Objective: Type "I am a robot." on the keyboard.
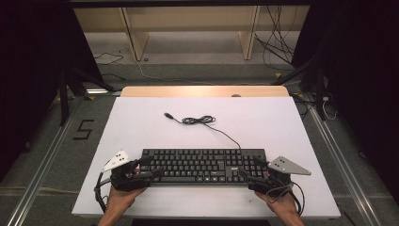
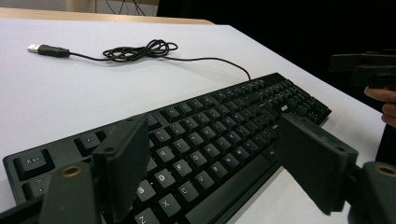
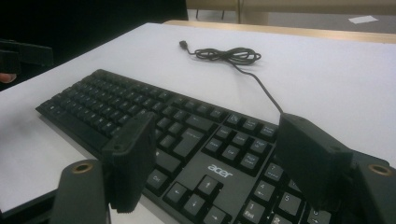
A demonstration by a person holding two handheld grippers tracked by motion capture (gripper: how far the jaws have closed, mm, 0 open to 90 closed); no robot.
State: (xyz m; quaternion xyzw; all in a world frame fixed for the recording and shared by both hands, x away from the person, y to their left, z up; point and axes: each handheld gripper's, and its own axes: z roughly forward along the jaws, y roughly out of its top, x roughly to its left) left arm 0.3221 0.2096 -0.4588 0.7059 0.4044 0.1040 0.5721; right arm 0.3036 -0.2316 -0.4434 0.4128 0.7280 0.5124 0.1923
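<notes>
A black keyboard (image 1: 202, 165) lies across the near half of the white tabletop (image 1: 282, 127). Its cable runs back to a loose coil (image 1: 198, 120) and ends in a USB plug (image 1: 167, 115). My left gripper (image 1: 151, 167) hovers at the keyboard's left end, jaws wide apart and open. In the left gripper view the keyboard (image 2: 219, 135) passes under that gripper (image 2: 217, 161), with one jaw over the letter keys and the other past the front edge. My right gripper (image 1: 252, 168) stands open over the right end; its own view shows the gripper (image 3: 222, 161) above the arrow keys of the keyboard (image 3: 140, 107).
A wooden strip (image 1: 202, 91) borders the table's far edge. Beyond it are a wooden shelf frame (image 1: 136, 42) and loose cables (image 1: 277, 47) on the floor. Dark stand legs (image 1: 63, 94) flank the table, and a "5" mark (image 1: 83, 129) is on the floor at left.
</notes>
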